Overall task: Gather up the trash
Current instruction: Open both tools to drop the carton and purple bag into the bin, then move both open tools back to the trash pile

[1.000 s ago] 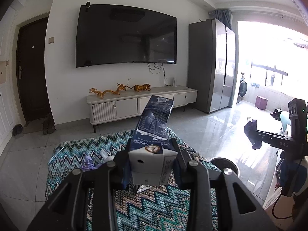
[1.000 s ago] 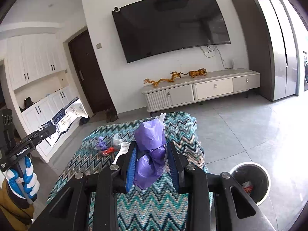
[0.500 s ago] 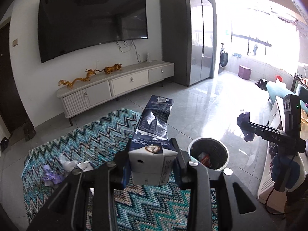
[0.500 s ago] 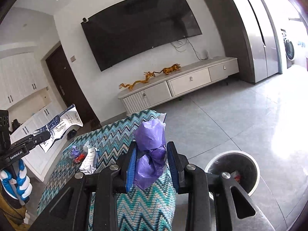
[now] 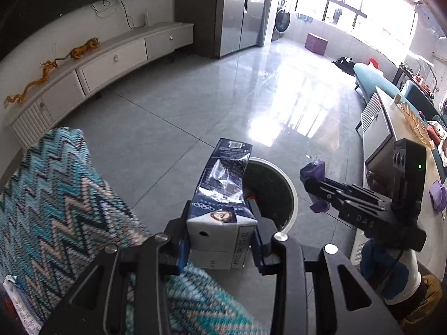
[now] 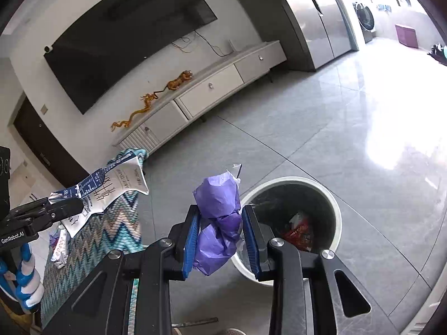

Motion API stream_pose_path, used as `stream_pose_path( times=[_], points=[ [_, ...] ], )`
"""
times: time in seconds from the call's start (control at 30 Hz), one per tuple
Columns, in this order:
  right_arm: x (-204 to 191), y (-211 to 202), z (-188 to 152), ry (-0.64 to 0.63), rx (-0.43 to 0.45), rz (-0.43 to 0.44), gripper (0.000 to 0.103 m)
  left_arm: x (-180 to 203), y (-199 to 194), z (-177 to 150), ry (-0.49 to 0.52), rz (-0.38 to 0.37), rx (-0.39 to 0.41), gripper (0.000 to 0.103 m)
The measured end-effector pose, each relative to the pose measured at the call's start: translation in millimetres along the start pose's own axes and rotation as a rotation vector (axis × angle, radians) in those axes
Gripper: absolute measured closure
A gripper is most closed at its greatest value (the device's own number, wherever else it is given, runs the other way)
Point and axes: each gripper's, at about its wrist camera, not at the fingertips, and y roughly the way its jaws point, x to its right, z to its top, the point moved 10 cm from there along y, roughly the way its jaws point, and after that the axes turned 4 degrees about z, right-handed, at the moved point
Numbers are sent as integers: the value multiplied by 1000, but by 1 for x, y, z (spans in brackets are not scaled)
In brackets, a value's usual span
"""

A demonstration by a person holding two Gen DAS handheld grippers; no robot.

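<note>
My left gripper (image 5: 222, 240) is shut on a blue and white milk carton (image 5: 223, 195) and holds it in the air just left of a round white trash bin (image 5: 282, 192) on the floor. My right gripper (image 6: 220, 237) is shut on a crumpled purple wrapper (image 6: 219, 215), held just left of the same bin (image 6: 332, 203), which has red trash inside. In the left wrist view the right gripper (image 5: 314, 187) hovers right of the bin. In the right wrist view the left gripper (image 6: 67, 206) holds the carton (image 6: 111, 187) over the table edge.
A table with a teal zigzag cloth (image 5: 56, 195) lies to the left, with small wrappers (image 6: 60, 245) on it. A white TV cabinet (image 6: 206, 89) and a grey fridge (image 5: 232, 11) stand along the far wall. A sofa and side table (image 5: 391, 117) are to the right.
Both grippers have swung right and tilted down, away from the table and toward the trash bin, each still holding its item. The bin is now close beneath them.
</note>
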Motion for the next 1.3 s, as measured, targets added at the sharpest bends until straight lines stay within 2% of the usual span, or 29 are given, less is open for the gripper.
stream_pose_path(
  times=[0.13,0.27,0.37,0.4,0.47,0.57,0.63,0.77,0.97,1.23,1.3],
  points=[
    [25,30,-5,29,-43,-55,74,11,45,11,-40,-37,-58,69],
    [51,52,-10,56,-83,-102,72,17,77,20,-80,-48,-74,68],
    [67,63,-13,66,-105,-148,71,17,91,20,-125,-75,-97,62],
    [71,65,-15,67,-111,-158,69,16,93,21,-136,-80,-97,59],
    [77,66,-18,64,-116,-183,57,14,90,21,-150,-94,-90,58],
    [78,61,-20,63,-110,-191,53,16,81,25,-148,-96,-71,57],
    [77,57,-19,65,-103,-198,49,13,69,26,-149,-100,-54,57],
    [68,46,-10,72,-78,-190,49,8,34,28,-140,-77,19,57],
    [34,5,12,59,16,-162,48,-3,-34,25,-115,-49,124,57],
    [-66,-69,57,-65,166,-79,45,-47,-142,9,-156,8,258,57],
    [-95,-87,63,-101,198,-54,44,-60,-169,-1,-174,30,297,50]
  ],
)
